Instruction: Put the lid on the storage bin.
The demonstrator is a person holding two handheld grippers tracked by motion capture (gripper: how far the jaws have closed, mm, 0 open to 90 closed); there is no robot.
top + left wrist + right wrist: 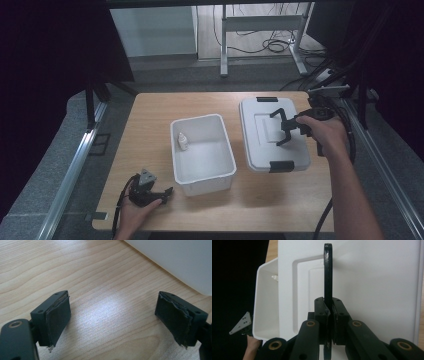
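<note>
Right gripper (329,315) clamped on lid (260,131) handle (328,270). Probably lid-lifting step. Next: carry lid over bin (201,150), seat square. Left gripper (112,317) jaws apart, nothing between, bin wall ahead.

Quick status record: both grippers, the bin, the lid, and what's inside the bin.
right gripper: shut on the lid handle, over the lid
lid: flat on the table, right of the bin, not on it
bin: open, mid-table
bin contents: one small bottle near the left wall
left gripper: open, empty, low over the table by the bin's near-left corner
</note>
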